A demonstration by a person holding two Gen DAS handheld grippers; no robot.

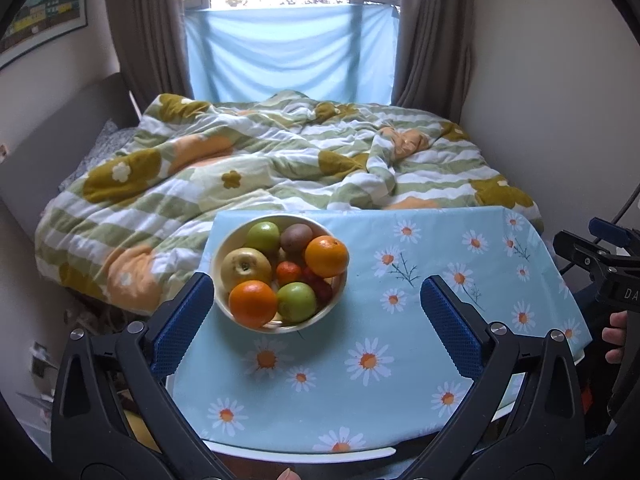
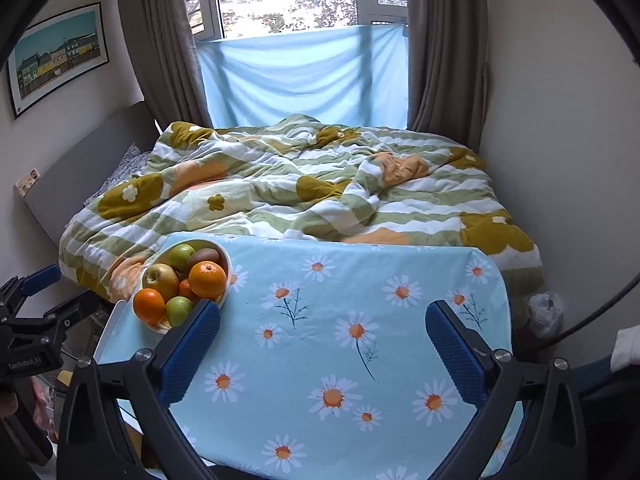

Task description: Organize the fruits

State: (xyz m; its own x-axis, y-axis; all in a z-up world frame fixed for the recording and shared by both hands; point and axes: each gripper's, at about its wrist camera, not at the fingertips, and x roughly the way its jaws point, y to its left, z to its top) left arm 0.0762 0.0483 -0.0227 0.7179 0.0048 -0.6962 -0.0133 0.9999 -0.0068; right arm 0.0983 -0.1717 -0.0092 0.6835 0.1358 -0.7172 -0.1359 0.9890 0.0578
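A cream bowl (image 1: 224, 248) (image 2: 225, 258) piled with fruit stands at the far left corner of a small table with a blue daisy cloth (image 1: 380, 360) (image 2: 340, 320). It holds two oranges (image 1: 326, 256) (image 1: 253, 304), green apples (image 1: 297, 302), a yellow apple (image 1: 245, 266), a kiwi (image 1: 296, 238) and a small mandarin (image 1: 289, 273). My left gripper (image 1: 316, 300) hangs open above the table, its left finger beside the bowl, nothing between the pads. My right gripper (image 2: 322, 328) is open too, over bare cloth right of the bowl.
An unmade bed (image 1: 280, 168) with a striped flowered quilt lies right behind the table, below a curtained window (image 2: 296, 0). Walls close in on both sides. A white bag (image 2: 546, 312) sits on the floor at the right, clutter on the floor at the left (image 1: 44, 360).
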